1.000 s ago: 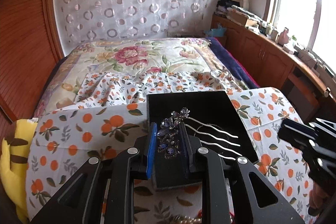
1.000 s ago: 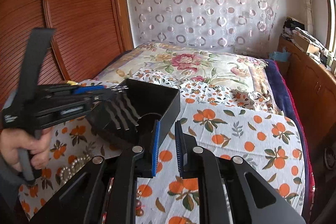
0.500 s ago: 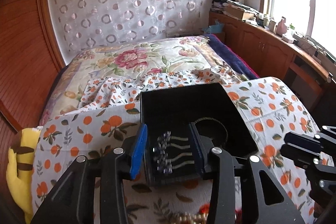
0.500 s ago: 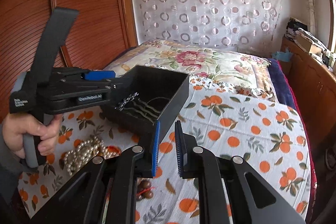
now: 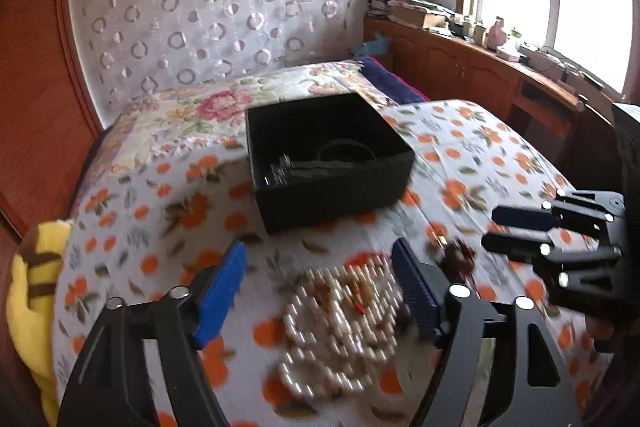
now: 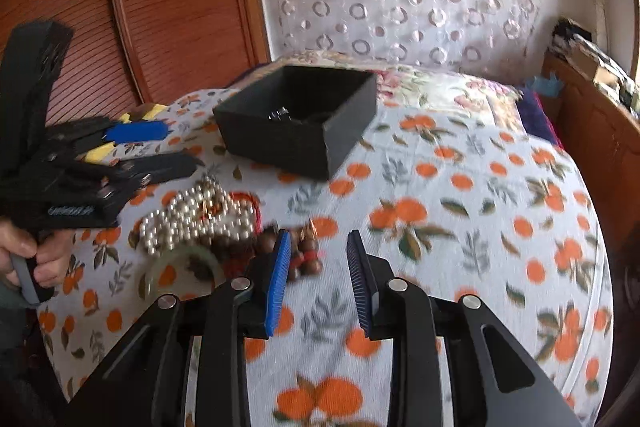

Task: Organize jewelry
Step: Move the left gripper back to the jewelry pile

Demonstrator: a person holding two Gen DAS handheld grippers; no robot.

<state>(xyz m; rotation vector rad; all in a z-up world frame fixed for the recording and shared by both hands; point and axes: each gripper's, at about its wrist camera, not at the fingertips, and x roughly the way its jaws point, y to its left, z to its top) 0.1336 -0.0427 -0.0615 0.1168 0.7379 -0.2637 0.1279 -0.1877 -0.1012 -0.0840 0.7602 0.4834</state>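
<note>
While both hand-held grippers hang empty over the bed, their jaws having just been opening, the risk lies in the heap near the bed's front edge. The left hand-held gripper (image 5: 320, 287), jaws wide, straddles the pearls (image 5: 340, 331) without touching them; the right hand-held gripper (image 6: 316, 267), jaws partly open, points at the brown beads (image 6: 304, 259). Pearls, beads and a pale bangle (image 6: 180, 267) lie tangled, so lifting one strand could drag the others off the bed. The box (image 5: 328, 159), further back, already holds a hair comb (image 5: 280, 167).
</note>
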